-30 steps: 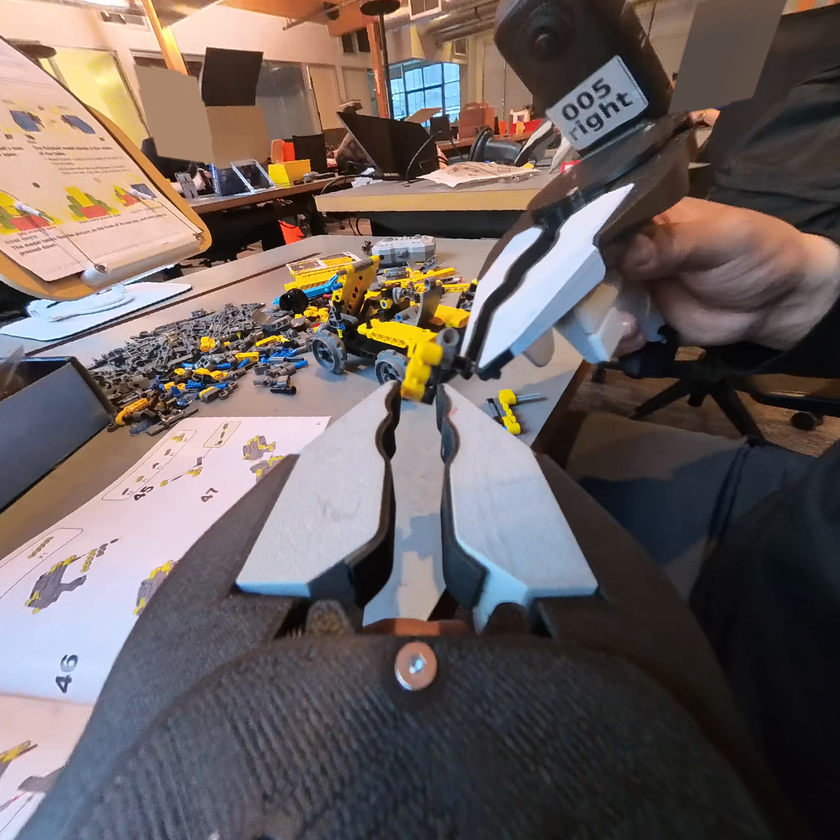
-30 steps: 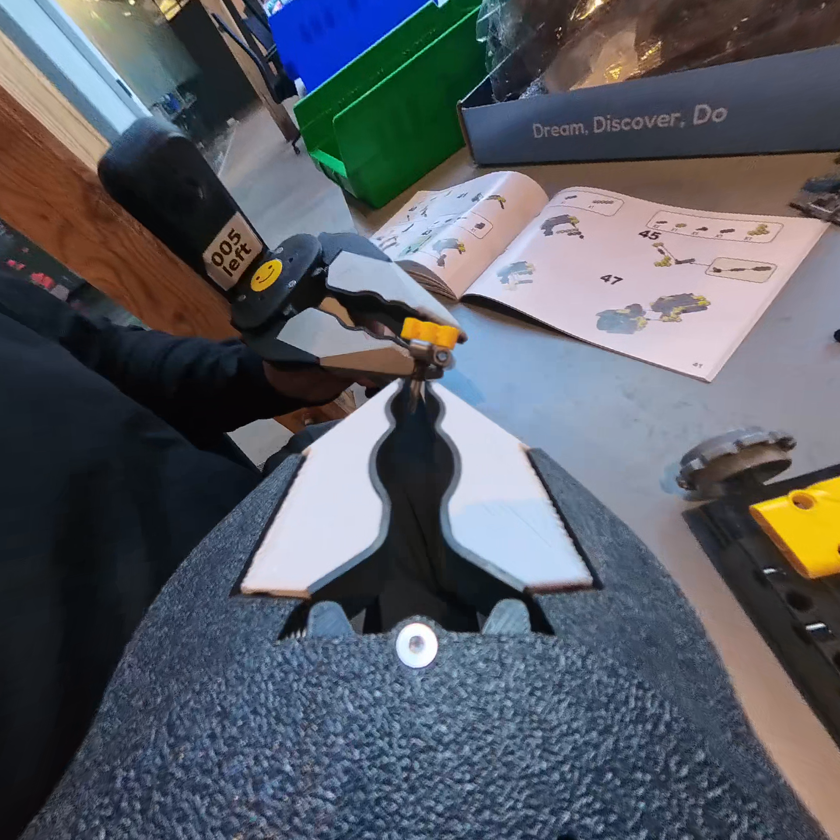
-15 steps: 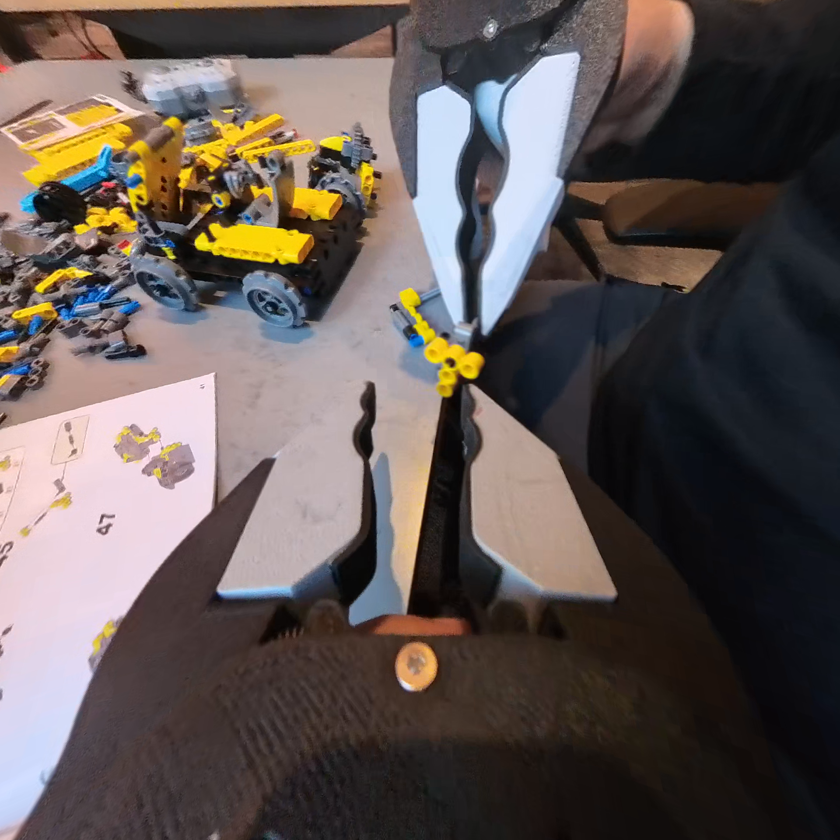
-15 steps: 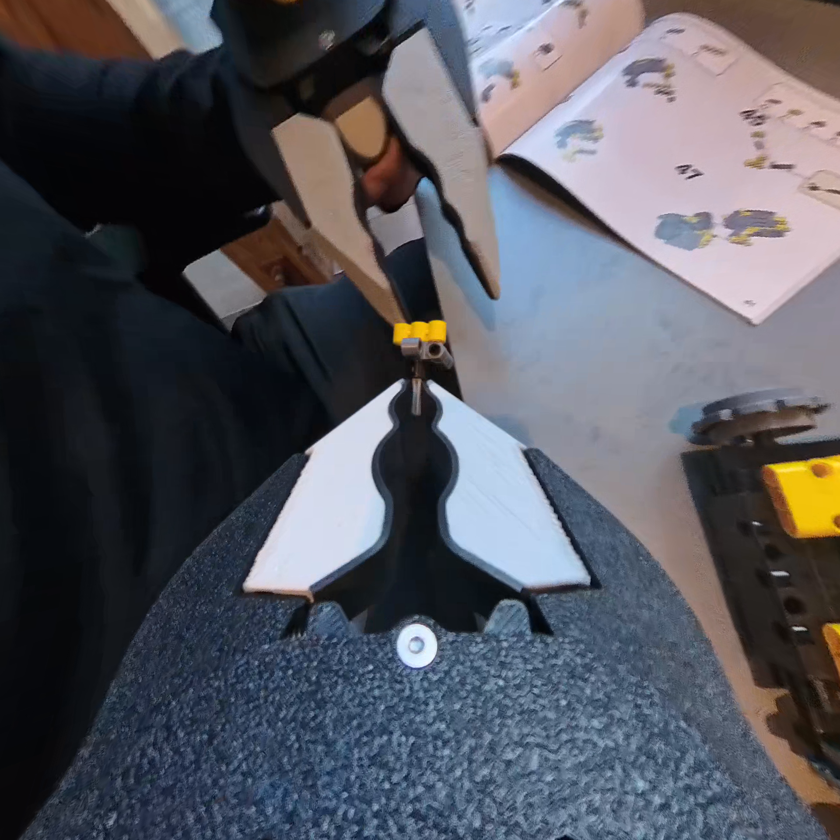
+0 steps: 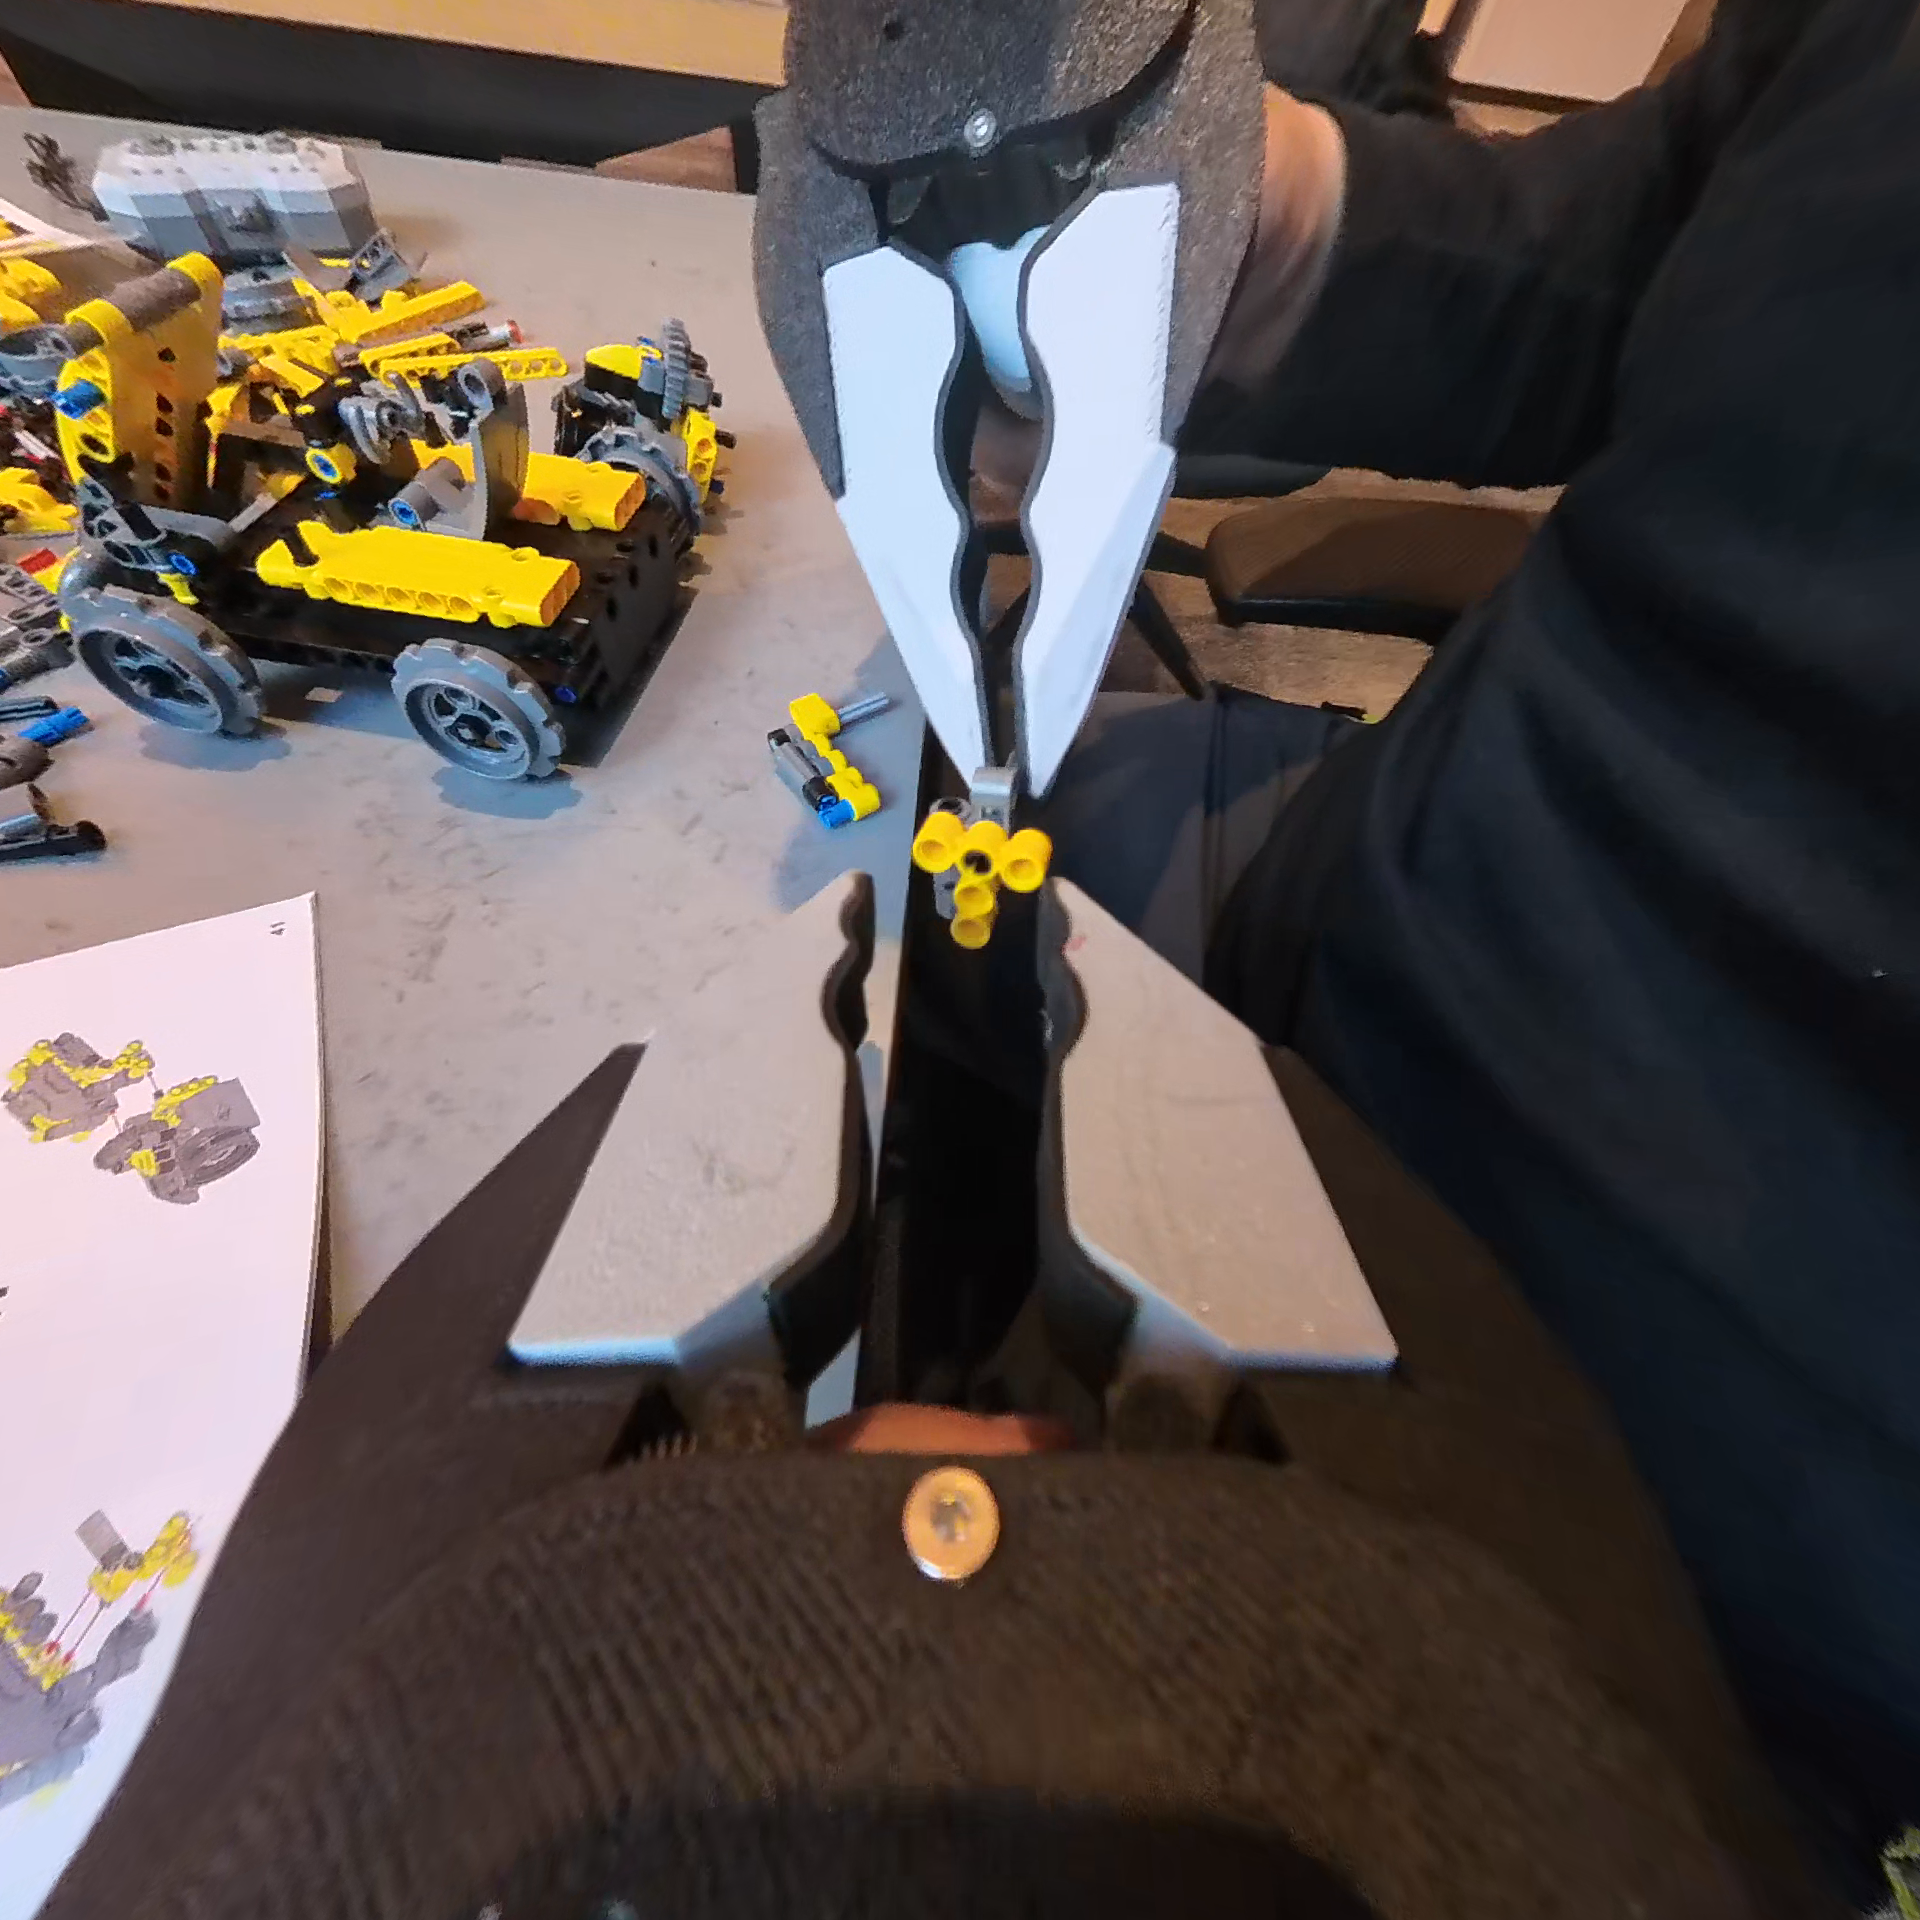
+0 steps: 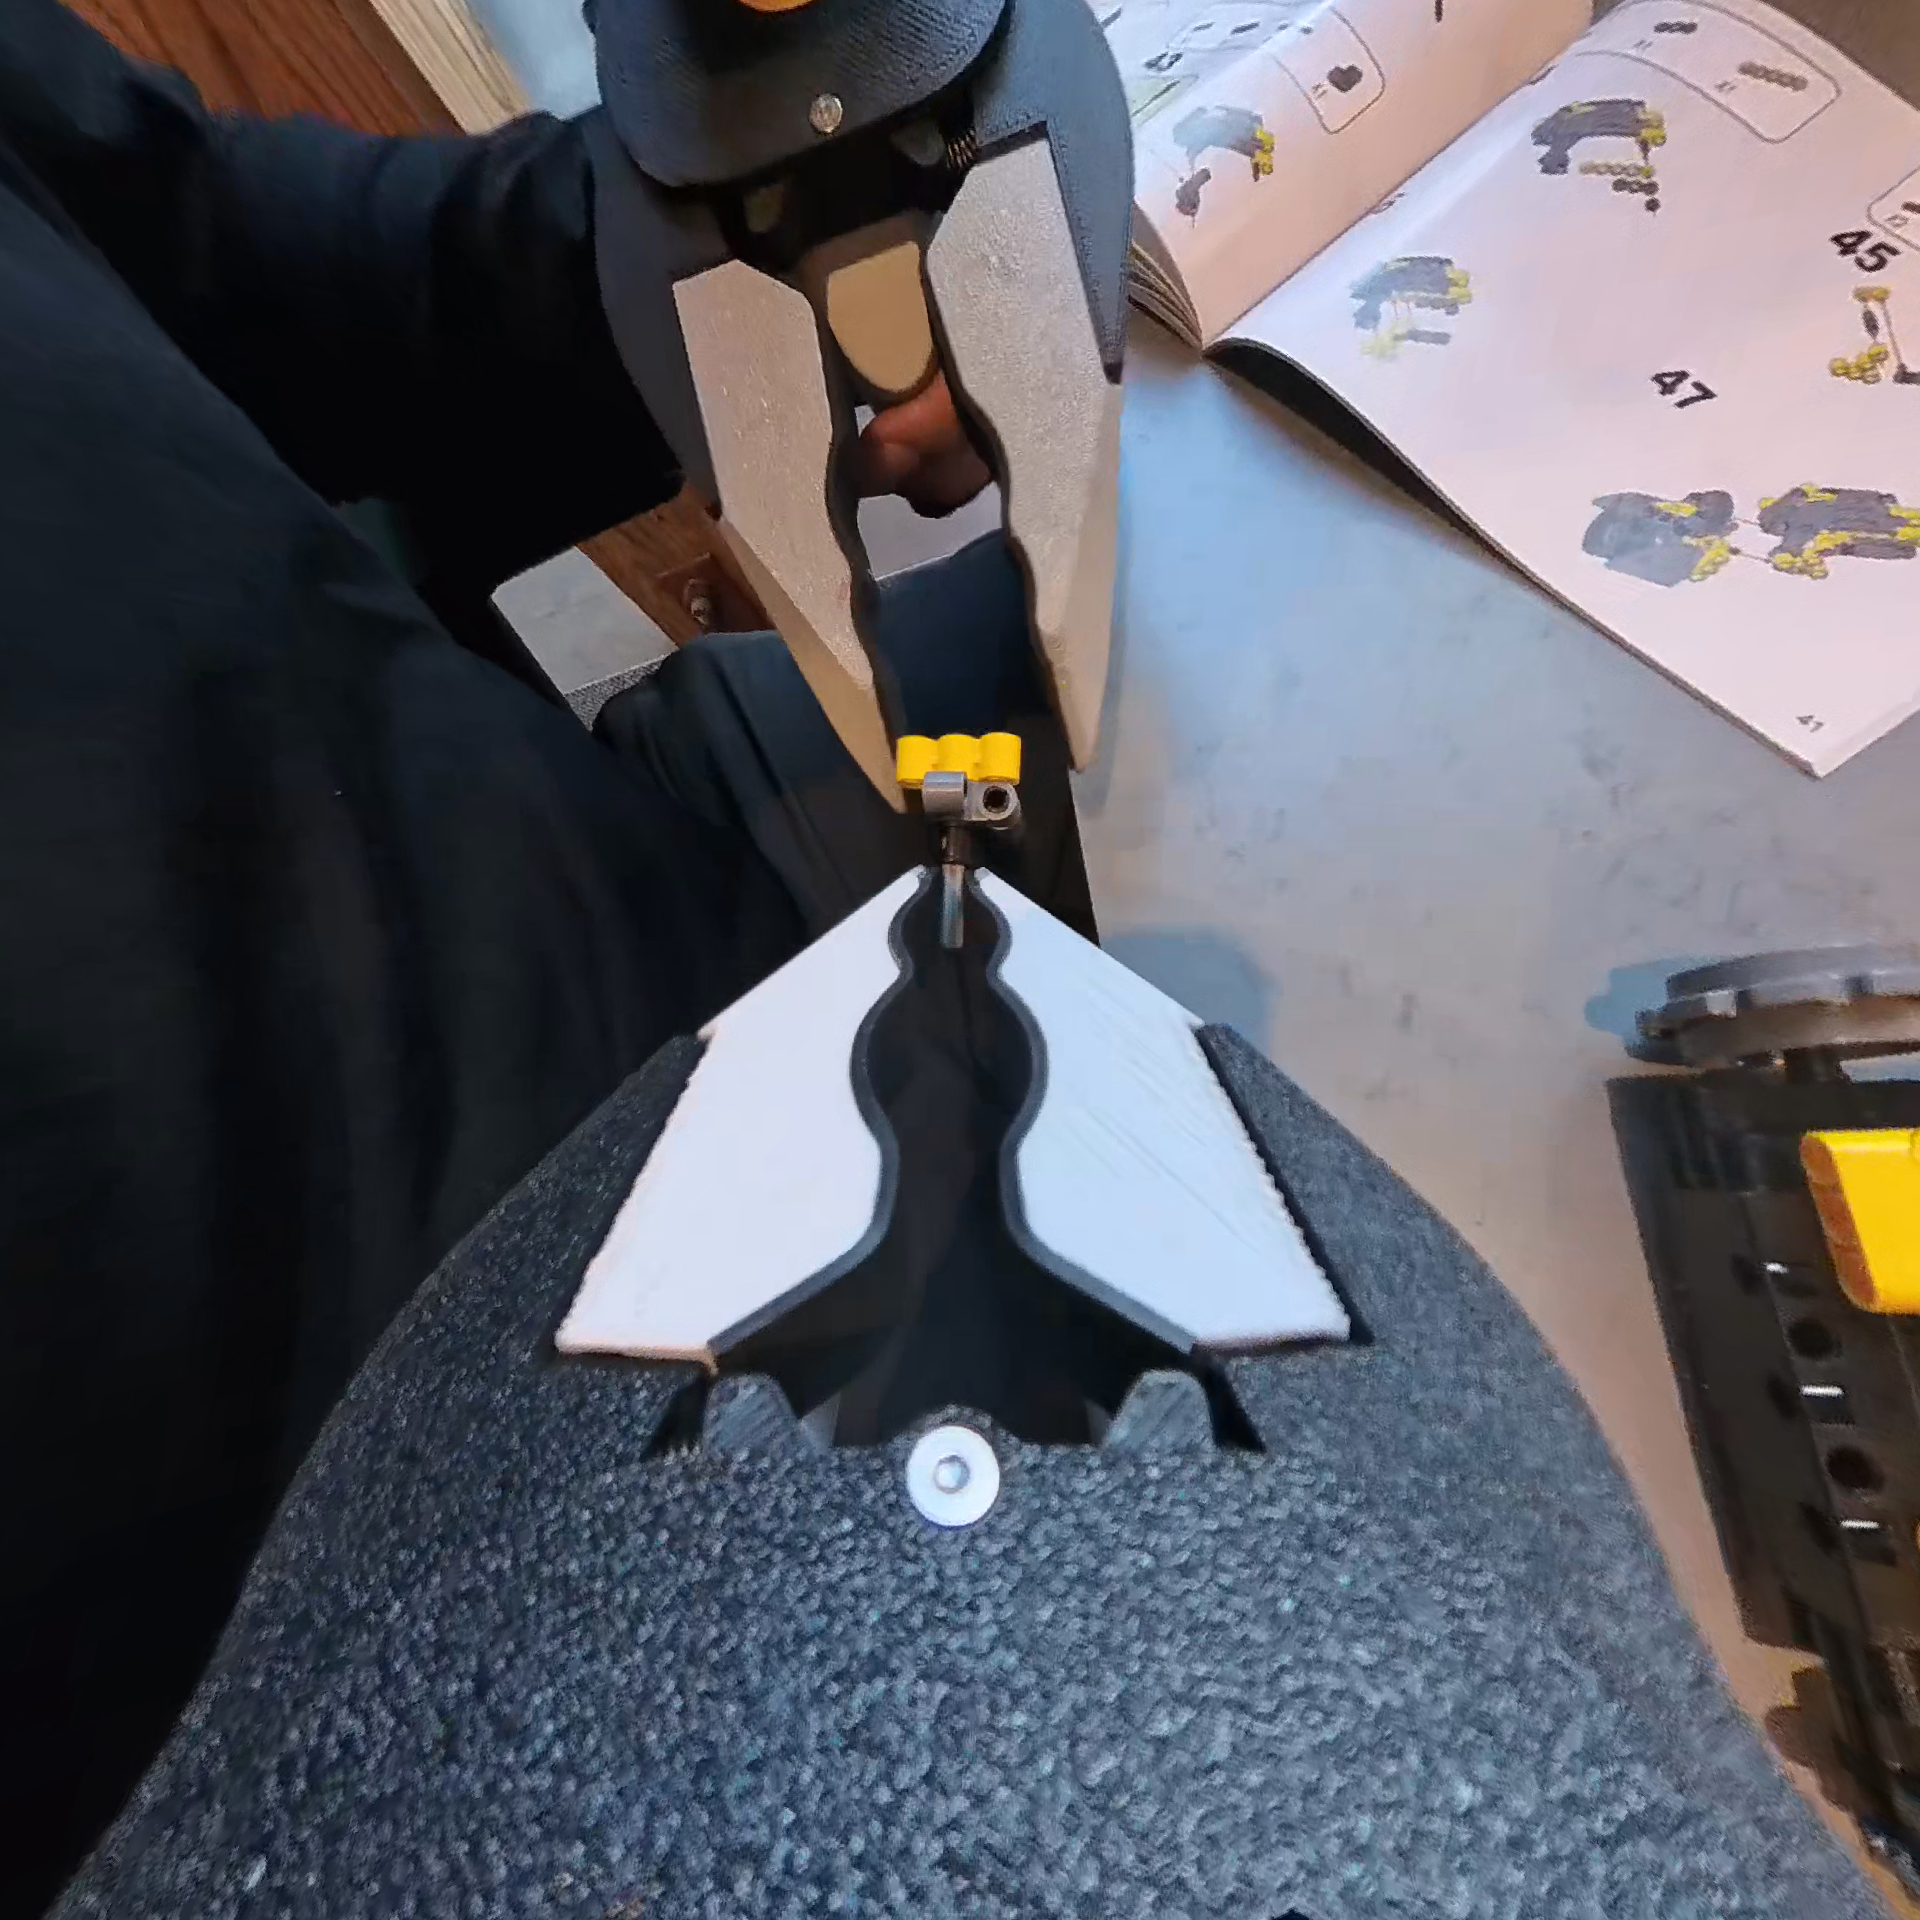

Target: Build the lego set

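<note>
While the right gripper (image 6: pixel 951 883) has its jaws pinched shut on the grey pin of the small yellow piece (image 6: pixel 961 774), mid-frame just off the bench (image 5: pixel 499 935) edge, the left gripper (image 5: pixel 956 894) hangs with jaws parted either side of it.

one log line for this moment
right tongs: shut on grey axle | left tongs: open by yellow connector | table
</note>
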